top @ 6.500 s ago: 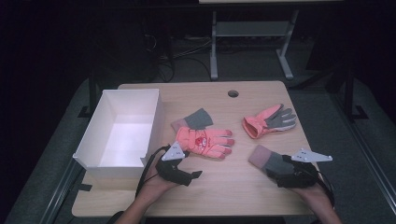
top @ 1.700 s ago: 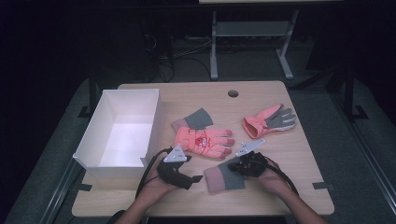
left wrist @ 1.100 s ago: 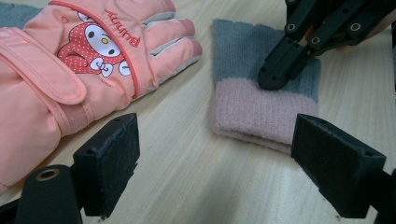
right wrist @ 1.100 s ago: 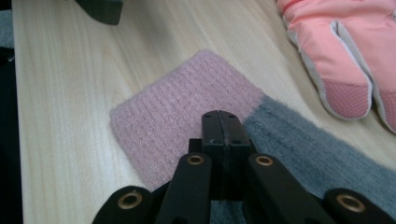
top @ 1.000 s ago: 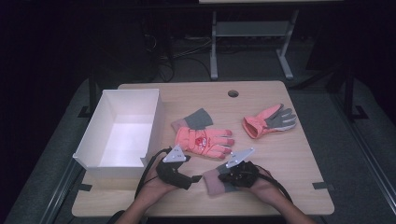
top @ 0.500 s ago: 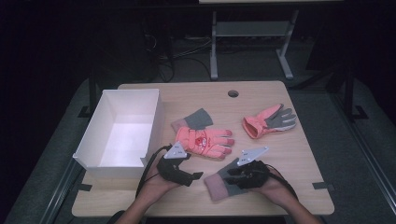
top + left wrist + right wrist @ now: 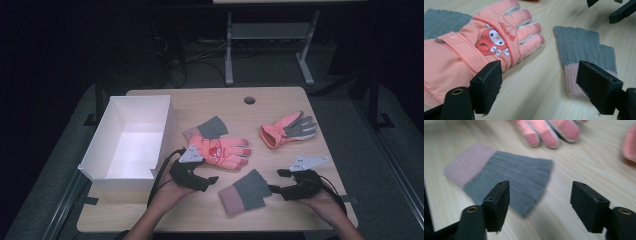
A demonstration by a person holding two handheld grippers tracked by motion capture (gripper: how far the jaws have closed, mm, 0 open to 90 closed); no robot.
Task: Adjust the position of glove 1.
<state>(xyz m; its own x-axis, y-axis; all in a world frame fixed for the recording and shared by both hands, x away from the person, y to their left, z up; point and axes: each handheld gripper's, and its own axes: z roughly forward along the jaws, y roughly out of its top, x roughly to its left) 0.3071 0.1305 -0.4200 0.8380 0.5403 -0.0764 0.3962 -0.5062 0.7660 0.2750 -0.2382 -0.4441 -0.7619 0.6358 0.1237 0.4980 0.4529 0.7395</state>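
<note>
A grey knit glove with a pink cuff [image 7: 245,192] lies flat near the table's front edge. My right gripper [image 7: 278,181] sits just right of it, open. Its jaws have just been opening, and the knit glove [image 7: 506,175] lies on the wood beyond them, not gripped. My left gripper [image 7: 210,183] rests left of that glove, open. Its jaws have just been closing slightly over bare wood. The orange-pink ski glove [image 7: 486,42] lies by its left jaw and the knit glove [image 7: 586,50] by its right jaw.
A white open box [image 7: 107,150] stands at the table's left. A second grey knit glove [image 7: 212,127] lies partly under the ski glove [image 7: 222,150]. Another orange-pink glove [image 7: 287,130] lies at the right. A round hole [image 7: 249,100] is near the far edge.
My right gripper has opened, let go of the grey knit glove and drawn back to the right. The glove stays flat at the front. The left gripper has hardly moved.
</note>
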